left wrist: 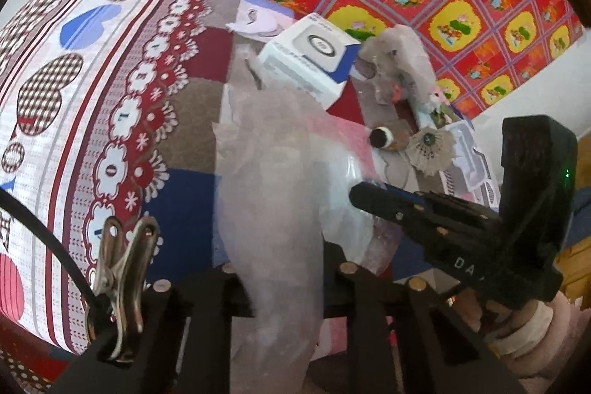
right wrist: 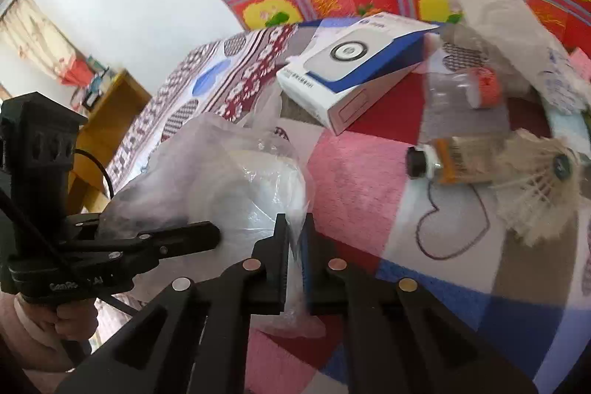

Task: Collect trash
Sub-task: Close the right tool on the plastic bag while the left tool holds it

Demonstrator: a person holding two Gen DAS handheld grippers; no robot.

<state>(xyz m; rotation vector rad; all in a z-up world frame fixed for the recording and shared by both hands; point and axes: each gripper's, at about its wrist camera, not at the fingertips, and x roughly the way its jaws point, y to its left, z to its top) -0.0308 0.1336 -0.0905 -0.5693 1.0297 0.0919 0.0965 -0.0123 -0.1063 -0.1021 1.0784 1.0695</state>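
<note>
Clamped between the closed fingers of the right hand-held gripper (right wrist: 293,257) was a thin fold of the clear plastic bag (right wrist: 236,180), which lay slack on the patchwork bedspread (right wrist: 354,172); the left hand-held gripper (left wrist: 280,287), nearly shut, pinched the opposite edge of the same film, and each tool showed beside the bag in the other's view. None of the trash sat inside the bag yet: the white-and-blue carton (right wrist: 351,76), the small brown bottle (right wrist: 447,161), the shuttlecock (right wrist: 543,187), the clear bottle with an orange cap (right wrist: 465,87) and the crumpled pale wrapper (right wrist: 506,21) all rested on the bed beyond it. The likeliest failure seemed to be the slippery film sliding out of either pinch when the mouth was pulled apart, since so little material was caught. Both layers might also have been gripped together, so the bag would not open. A hard tug could have torn the plastic, or dragged the bedspread and rolled the bottles away.
</note>
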